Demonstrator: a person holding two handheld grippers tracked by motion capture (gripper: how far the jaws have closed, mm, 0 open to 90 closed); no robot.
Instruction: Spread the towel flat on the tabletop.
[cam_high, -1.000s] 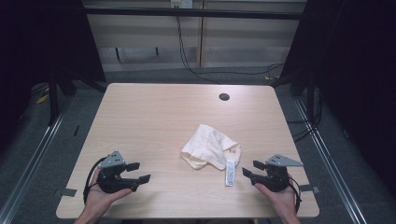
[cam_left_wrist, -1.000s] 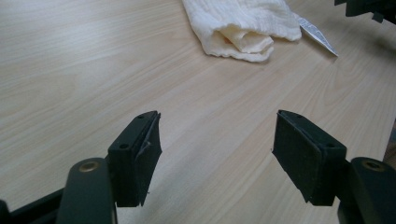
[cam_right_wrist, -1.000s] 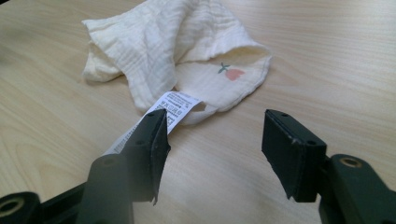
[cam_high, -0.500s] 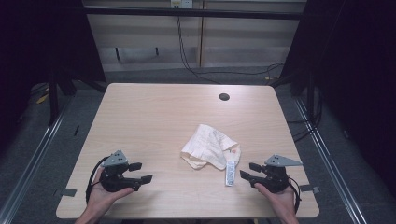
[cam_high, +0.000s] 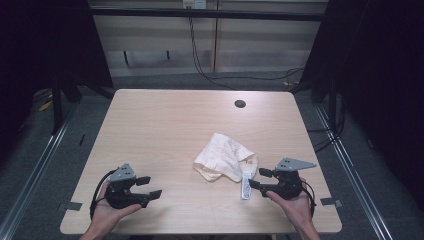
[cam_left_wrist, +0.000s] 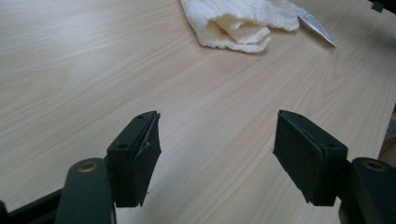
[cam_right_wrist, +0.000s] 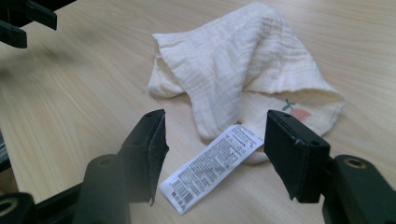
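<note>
A crumpled cream cloth (cam_high: 223, 158) lies right of centre on the table (cam_high: 160, 130); the right claw (cam_high: 256, 179) gapes beside its label (cam_high: 246, 183).

The muslin cloth (cam_right_wrist: 233, 70) is cream with a fine crinkled weave and a small pink-and-green print near one edge. Its care label (cam_right_wrist: 212, 168) is white with black lettering, and the worktop (cam_high: 165, 130) is pale wood grain.

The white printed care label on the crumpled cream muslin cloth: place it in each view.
High view: white printed care label lies right of centre, at the cloth's near edge, just left of the right gripper.
Left gripper view: top right, a slanted strip.
Right gripper view: low centre, beyond the open jaws.
Shared landmark: crumpled cream muslin cloth.
</note>
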